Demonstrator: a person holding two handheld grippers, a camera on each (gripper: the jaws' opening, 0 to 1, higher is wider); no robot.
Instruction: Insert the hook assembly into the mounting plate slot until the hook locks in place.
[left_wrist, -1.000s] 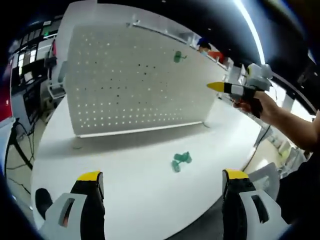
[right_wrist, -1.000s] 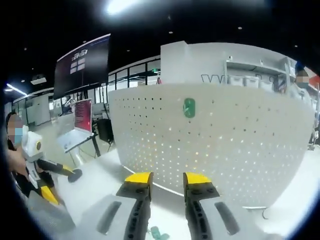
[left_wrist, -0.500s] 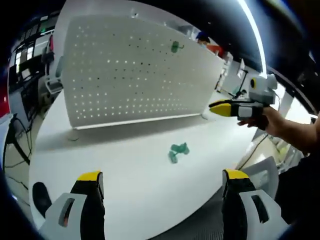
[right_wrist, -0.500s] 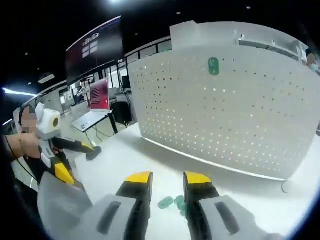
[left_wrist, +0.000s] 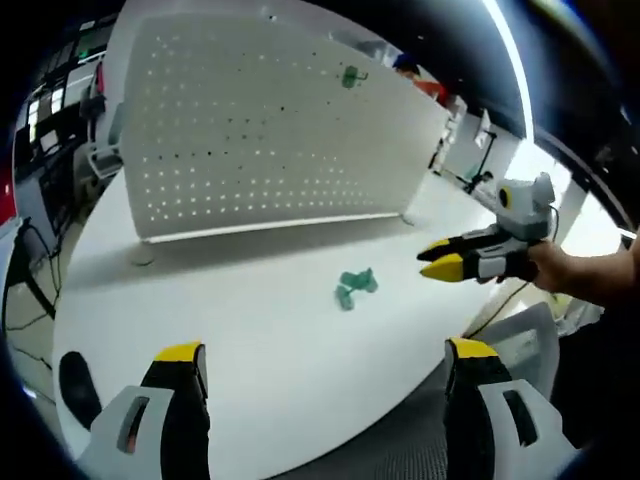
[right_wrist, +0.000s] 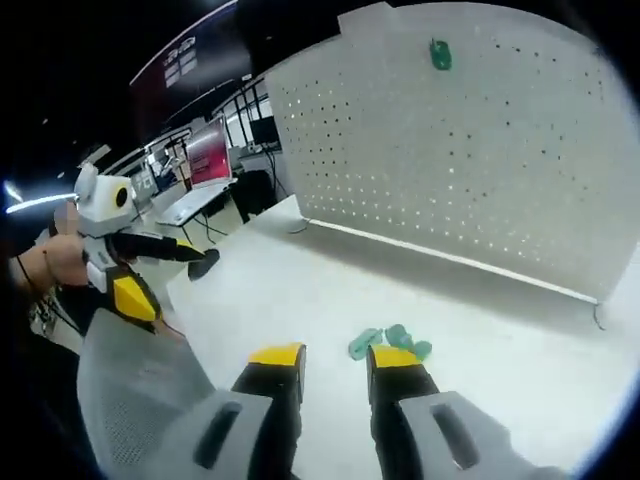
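Green plastic hook pieces (left_wrist: 354, 288) lie mid-table (left_wrist: 250, 340) before our wide-spread left gripper (left_wrist: 318, 362); right gripper (right_wrist: 335, 358), nearly closed, hovers beside them.

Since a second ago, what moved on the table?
The right gripper came down from beside the pegboard toward the green hooks on the table, its jaws nearly closed, holding nothing. The hooks and the green piece on the pegboard stayed put.
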